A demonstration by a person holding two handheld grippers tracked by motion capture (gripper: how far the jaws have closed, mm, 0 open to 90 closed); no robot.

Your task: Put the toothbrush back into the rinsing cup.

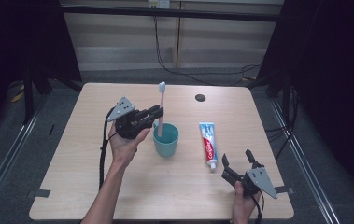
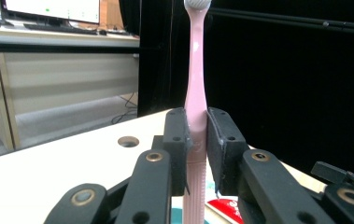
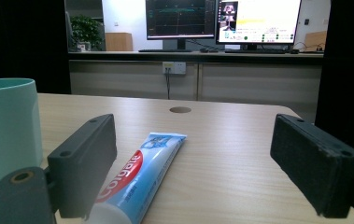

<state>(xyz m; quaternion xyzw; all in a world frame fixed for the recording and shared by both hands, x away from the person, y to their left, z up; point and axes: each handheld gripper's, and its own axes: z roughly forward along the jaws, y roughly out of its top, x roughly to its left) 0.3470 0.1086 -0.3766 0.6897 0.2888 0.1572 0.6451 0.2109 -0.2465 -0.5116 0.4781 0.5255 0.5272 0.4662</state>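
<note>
Ribbed pink plastic toothbrush [image 2: 194,116] upright, clamped by left tool [image 2: 196,140].

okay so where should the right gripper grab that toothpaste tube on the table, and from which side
Grip the toothpaste tube across its flat middle, coming from the cap end nearest the right gripper. The tube lies flat, lengthwise toward the open jaws, and looks narrower than their gap; the teal cup stands apart to its left.

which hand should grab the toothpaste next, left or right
Right, probably. The right gripper is open and empty, its jaws facing the toothpaste tube just ahead. The left gripper is shut on the pink toothbrush over the cup.
</note>
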